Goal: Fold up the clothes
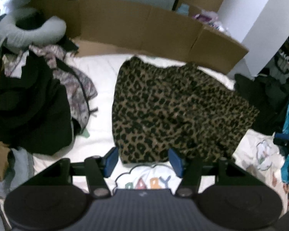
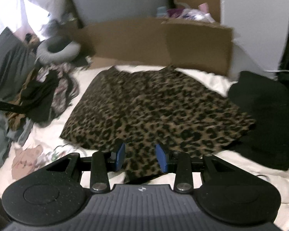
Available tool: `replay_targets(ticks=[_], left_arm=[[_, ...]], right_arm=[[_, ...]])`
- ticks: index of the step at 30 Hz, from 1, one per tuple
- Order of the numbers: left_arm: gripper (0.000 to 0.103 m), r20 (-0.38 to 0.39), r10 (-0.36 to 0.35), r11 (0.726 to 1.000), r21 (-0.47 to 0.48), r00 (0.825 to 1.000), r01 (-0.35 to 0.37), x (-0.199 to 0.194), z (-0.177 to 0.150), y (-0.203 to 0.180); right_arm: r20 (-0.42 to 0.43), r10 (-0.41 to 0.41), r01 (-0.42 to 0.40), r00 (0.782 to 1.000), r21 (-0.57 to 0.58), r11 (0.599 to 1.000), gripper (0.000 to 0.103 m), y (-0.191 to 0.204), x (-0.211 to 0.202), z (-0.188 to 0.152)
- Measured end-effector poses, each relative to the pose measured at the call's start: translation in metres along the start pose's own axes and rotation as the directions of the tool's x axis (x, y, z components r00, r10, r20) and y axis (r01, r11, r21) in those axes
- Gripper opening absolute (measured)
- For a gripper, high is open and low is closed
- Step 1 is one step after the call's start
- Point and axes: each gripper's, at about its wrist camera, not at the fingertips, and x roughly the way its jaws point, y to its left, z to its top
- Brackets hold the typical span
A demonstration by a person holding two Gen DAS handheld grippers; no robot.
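Note:
A leopard-print garment (image 1: 173, 111) lies spread flat on the white bedding (image 1: 102, 73). My left gripper (image 1: 143, 161) hovers open over the garment's near left corner. Its blue pads (image 1: 110, 161) straddle the hem without pressing it. In the right wrist view the same garment (image 2: 154, 111) fills the middle. My right gripper (image 2: 141, 157) is open over its near edge. Leopard cloth lies between the blue pads (image 2: 120, 156), and a small flap hangs toward me below them. Both views are slightly blurred.
A heap of dark and patterned clothes (image 1: 32, 105) lies at the left, with a grey neck pillow (image 1: 28, 32) behind it. Flattened cardboard (image 1: 144, 30) stands along the far side. A black garment (image 2: 264, 111) lies at the right. A printed baby blanket (image 1: 150, 181) covers the near bedding.

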Motion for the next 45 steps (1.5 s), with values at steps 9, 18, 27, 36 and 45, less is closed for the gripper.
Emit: replay_targets(ticks=[9, 18, 27, 36, 45], left_arm=[[0.059, -0.023, -0.008, 0.999, -0.043, 1.0, 0.007, 0.045, -0.021, 0.022], [0.056, -0.051, 0.014, 0.999, -0.037, 0.999, -0.016, 0.094, -0.028, 0.028], [0.037, -0.106, 0.018, 0.999, -0.045, 0.994, -0.023, 0.131, -0.033, 0.041], [0.042, -0.147, 0.013, 1.0, -0.006, 0.989, -0.014, 0.149, -0.047, 0.033], [0.044, -0.128, 0.049, 0.999, -0.008, 0.991, -0.051, 0.164, -0.052, 0.027]], right_arm=[[-0.087, 0.067, -0.073, 0.994, -0.069, 0.995, 0.042, 0.031, 0.051, -0.015], [-0.2, 0.125, -0.142, 0.972, -0.072, 0.987, 0.043, 0.049, 0.099, -0.031], [-0.317, 0.14, -0.148, 0.938, -0.002, 0.989, 0.048, 0.051, 0.147, -0.044], [-0.3, 0.158, -0.115, 0.941, 0.156, 0.981, 0.05, 0.041, 0.161, -0.035], [-0.238, 0.143, -0.097, 0.961, 0.192, 0.977, 0.004, 0.032, 0.158, -0.018]])
